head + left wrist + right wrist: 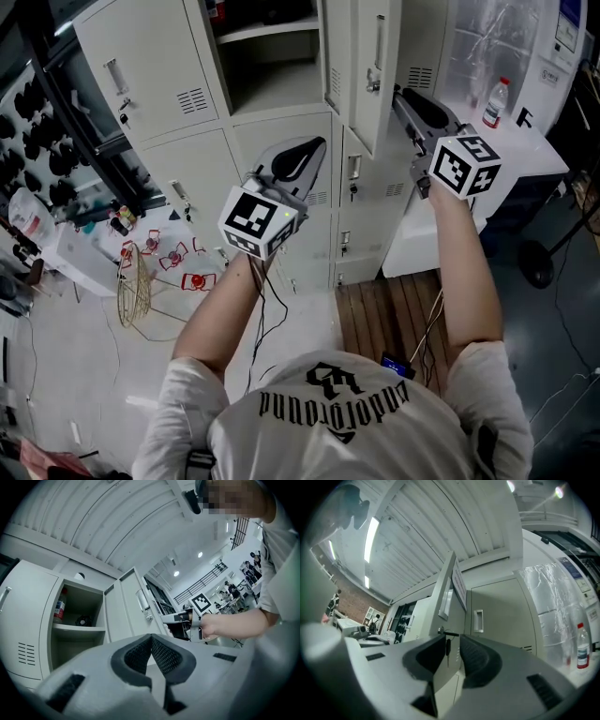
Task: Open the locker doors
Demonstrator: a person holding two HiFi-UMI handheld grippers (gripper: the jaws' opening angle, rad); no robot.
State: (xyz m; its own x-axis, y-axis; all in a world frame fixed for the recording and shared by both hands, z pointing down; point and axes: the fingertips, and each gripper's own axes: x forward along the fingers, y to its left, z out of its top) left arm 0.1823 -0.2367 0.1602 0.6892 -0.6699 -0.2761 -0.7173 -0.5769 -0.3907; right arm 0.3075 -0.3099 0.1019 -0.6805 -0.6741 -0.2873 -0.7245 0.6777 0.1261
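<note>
Grey lockers fill the wall ahead. The upper middle compartment point(272, 66) stands open, and its door point(370, 56) is swung out toward me. My right gripper point(405, 98) is at that door's free edge. In the right gripper view the door edge point(449, 620), with a key hanging from its lock, fills the gap of my right gripper point(452, 641), whose pads close on it. My left gripper point(314, 150) hovers shut and empty before the lower lockers, its pads meeting at the tips point(151, 639). From there the open compartment point(77, 620) holds a red can point(59, 605).
Closed locker doors point(155, 75) sit to the left and below. A plastic bottle point(495, 101) stands on a white counter point(525, 150) at the right. A wire basket point(136, 286) and small clutter lie on the floor at the left. A wooden platform point(394, 309) is underfoot.
</note>
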